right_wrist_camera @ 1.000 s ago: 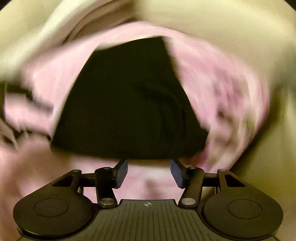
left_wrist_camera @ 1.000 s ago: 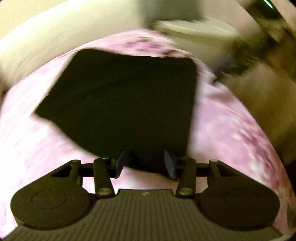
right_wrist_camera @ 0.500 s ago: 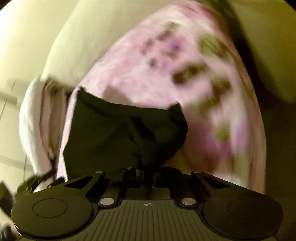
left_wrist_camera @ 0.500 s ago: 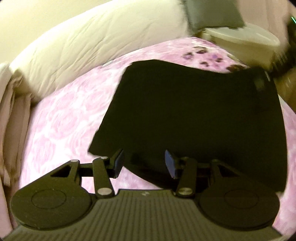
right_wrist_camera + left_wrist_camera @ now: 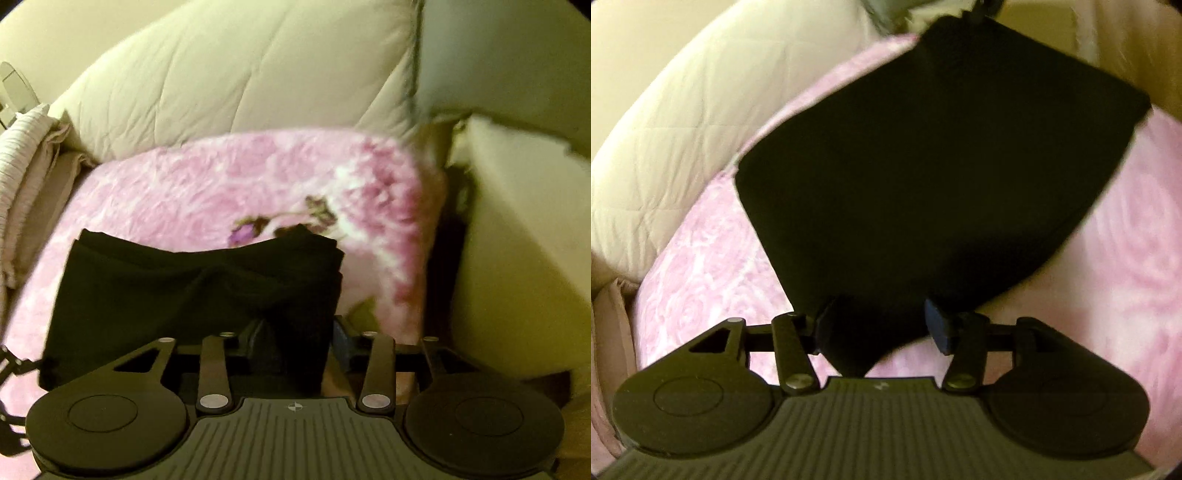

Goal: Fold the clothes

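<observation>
The black cloth (image 5: 934, 177) lies folded on the pink flower blanket (image 5: 701, 258), w/ a big cream quilt (image 5: 683, 110) behind it. No box or basket shows. The left gripper (image 5: 881, 325) tips down at the cloth; its jaws are opening, w/ a cloth corner between them, pads not pressing it. The right gripper (image 5: 301, 341) is low by the cloth's near edge (image 5: 184, 288), jaws opening too, a bunch of cloth between them. Cloth folds are too dark to make out. Both views are a bit blurry.
</observation>
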{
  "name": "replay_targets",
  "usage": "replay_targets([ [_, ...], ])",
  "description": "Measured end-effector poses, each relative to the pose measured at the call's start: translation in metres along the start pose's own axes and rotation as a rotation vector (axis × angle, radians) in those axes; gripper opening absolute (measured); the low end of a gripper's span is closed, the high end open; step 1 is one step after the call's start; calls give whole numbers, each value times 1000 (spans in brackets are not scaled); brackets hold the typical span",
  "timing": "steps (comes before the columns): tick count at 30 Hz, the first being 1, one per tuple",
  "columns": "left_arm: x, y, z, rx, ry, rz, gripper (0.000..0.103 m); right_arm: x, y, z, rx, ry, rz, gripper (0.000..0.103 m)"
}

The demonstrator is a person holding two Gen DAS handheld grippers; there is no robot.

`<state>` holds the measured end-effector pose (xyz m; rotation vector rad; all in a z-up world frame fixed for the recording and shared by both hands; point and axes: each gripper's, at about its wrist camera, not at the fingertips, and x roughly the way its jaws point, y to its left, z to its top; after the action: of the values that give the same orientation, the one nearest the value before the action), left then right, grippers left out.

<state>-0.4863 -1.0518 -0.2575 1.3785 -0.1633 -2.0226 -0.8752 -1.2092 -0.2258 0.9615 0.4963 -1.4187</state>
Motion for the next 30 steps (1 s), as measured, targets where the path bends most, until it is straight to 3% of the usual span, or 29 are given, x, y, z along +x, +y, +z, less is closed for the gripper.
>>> replay_targets([
  [4, -3, -12, -15, 172, 13, 18, 50, -39, 34, -47, -160, -83, -44, 52],
  [8, -18, -12, -16, 189, -35, 66, 50, -64, 89, -123, -574, -102, -25, 68],
  [10, -27, -15, -16, 205, -82, 101, 52, -62, 110, -160, -771, -90, -4, 69],
  [13, -34, -25, -16, 234, -125, 126, 64, -51, 136, -209, -1061, -105, -8, 69],
  [17, -34, -42, -16, 260, -131, 124, 66, -10, 148, -244, -1323, -60, -128, 68],
  [21, -24, -59, -16, 305, -137, 144, 73, 0, 139, -245, -1388, -136, -167, 64],
  [22, -21, -63, -15, 320, -139, 152, 73, 2, 137, -241, -1391, -134, -174, 42],
  [23, -18, -67, -13, 337, -141, 162, 74, 3, 134, -238, -1392, -132, -179, 28],
  [25, -13, -78, -5, 376, -151, 195, 79, -3, 134, -222, -1345, -109, -145, 19],
  [27, -5, -83, 3, 408, -146, 229, 85, -9, 134, -207, -1297, -86, -111, 16],
  [30, 12, -89, 9, 485, -100, 284, 85, -30, 136, -185, -1253, -81, -78, 15],
])
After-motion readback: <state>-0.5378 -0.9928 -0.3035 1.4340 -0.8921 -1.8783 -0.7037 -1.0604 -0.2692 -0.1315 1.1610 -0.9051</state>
